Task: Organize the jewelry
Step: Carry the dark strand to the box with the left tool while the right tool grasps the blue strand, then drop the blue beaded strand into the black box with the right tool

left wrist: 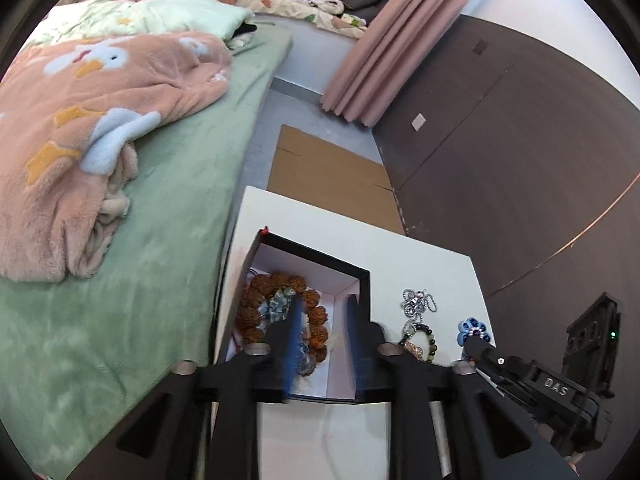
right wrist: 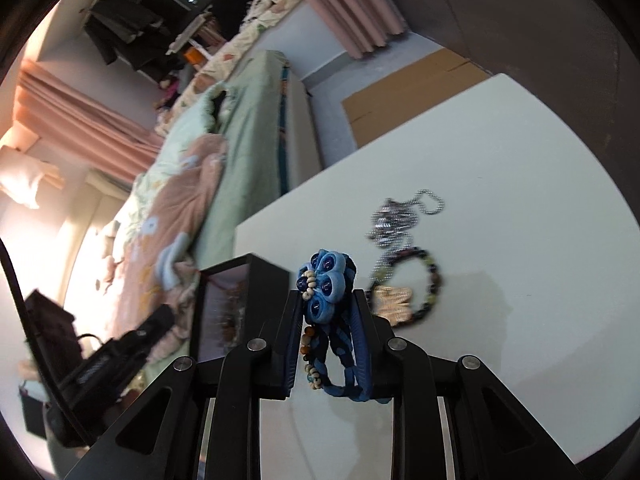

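A: Right gripper [right wrist: 329,312] fingers are clamped on the blue flower bracelet [right wrist: 324,288], lifted off the white surface [right wrist: 520,200]. Box [right wrist: 244,280] sits at our 10 o'clock.

B: Left gripper [left wrist: 323,320] fingers are apart, empty, over the box [left wrist: 320,256]. We clear left out first, then lower in beside the brown beads [left wrist: 280,300] before releasing.

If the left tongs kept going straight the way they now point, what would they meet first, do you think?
Probably the brown beaded bracelet lying in the open black box; the left tongs hang open just above it, though depth is unclear.
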`<action>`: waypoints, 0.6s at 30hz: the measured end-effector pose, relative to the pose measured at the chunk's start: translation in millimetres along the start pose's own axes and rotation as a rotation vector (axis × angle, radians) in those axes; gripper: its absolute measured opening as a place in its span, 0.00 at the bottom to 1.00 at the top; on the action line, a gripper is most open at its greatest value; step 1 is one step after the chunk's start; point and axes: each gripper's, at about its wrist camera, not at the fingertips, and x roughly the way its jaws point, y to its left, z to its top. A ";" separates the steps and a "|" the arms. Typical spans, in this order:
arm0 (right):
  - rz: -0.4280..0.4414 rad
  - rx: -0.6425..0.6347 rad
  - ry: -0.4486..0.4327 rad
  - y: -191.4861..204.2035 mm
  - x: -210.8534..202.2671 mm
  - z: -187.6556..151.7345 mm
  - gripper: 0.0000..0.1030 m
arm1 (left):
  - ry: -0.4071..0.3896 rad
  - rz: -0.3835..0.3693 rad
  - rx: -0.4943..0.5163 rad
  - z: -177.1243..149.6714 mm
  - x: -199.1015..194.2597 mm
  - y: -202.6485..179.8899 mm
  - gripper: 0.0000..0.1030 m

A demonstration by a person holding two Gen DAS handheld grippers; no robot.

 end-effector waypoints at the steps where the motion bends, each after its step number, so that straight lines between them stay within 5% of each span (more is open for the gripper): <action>1: 0.014 -0.007 -0.003 3.4 0.0 -0.9 0.24 | -0.011 0.004 -0.003 0.6 -2.5 1.6 0.57; 2: 0.028 -0.014 -0.007 7.0 0.1 -1.8 0.24 | -0.024 0.006 -0.005 0.8 -4.9 2.5 0.71; 3: 0.043 -0.018 -0.011 9.7 -0.2 -2.5 0.24 | -0.044 0.009 -0.010 1.5 -9.0 4.3 0.73; 18: 0.254 -0.030 -0.018 53.5 25.4 -2.8 0.25 | -0.092 0.017 -0.089 8.9 -22.5 24.2 0.73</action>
